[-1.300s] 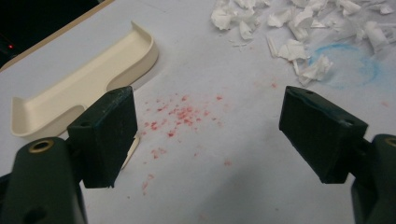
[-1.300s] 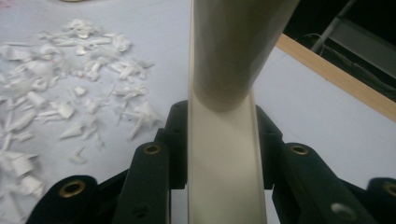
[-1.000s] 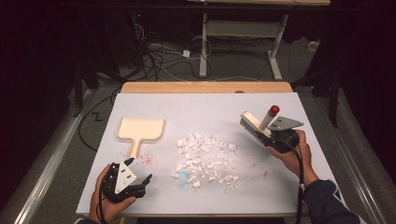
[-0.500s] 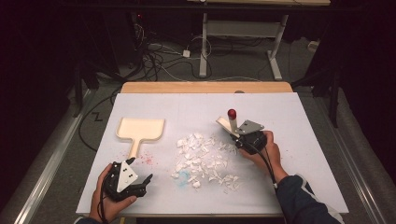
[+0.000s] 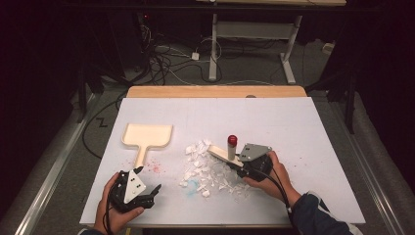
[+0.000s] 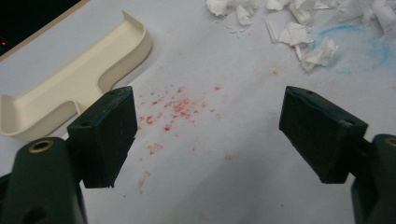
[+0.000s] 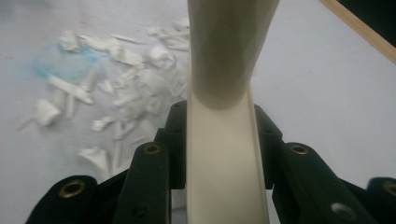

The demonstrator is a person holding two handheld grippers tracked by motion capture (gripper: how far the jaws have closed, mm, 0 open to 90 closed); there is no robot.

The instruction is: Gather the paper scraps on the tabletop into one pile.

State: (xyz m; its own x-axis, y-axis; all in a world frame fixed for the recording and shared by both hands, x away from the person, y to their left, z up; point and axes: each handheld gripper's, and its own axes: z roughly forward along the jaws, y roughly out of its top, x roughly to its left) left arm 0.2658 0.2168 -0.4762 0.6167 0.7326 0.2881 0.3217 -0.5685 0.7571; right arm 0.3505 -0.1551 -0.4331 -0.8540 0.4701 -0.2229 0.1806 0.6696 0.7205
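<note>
A pile of torn white paper scraps (image 5: 208,169) lies in the middle of the white table sheet (image 5: 303,127). My right gripper (image 5: 236,165) (image 7: 222,140) is shut on a cream tool (image 5: 220,154) (image 7: 224,168) with an upright grey handle and a red tip (image 5: 232,140). The tool rests at the right edge of the scraps (image 7: 126,79). A cream dustpan (image 5: 147,136) (image 6: 70,88) lies to the left. My left gripper (image 5: 149,178) (image 6: 210,135) stands open near the front left, over red specks (image 6: 173,109), with nothing between its jaws.
A blue smear (image 5: 193,185) (image 6: 355,46) marks the sheet at the front of the pile. A wooden strip (image 5: 215,91) edges the table's far side. Cables and desk legs (image 5: 213,46) stand on the floor beyond.
My right gripper has carried the cream tool leftward and toward the front, from the right of the pile to its edge. The left gripper has stayed put.
</note>
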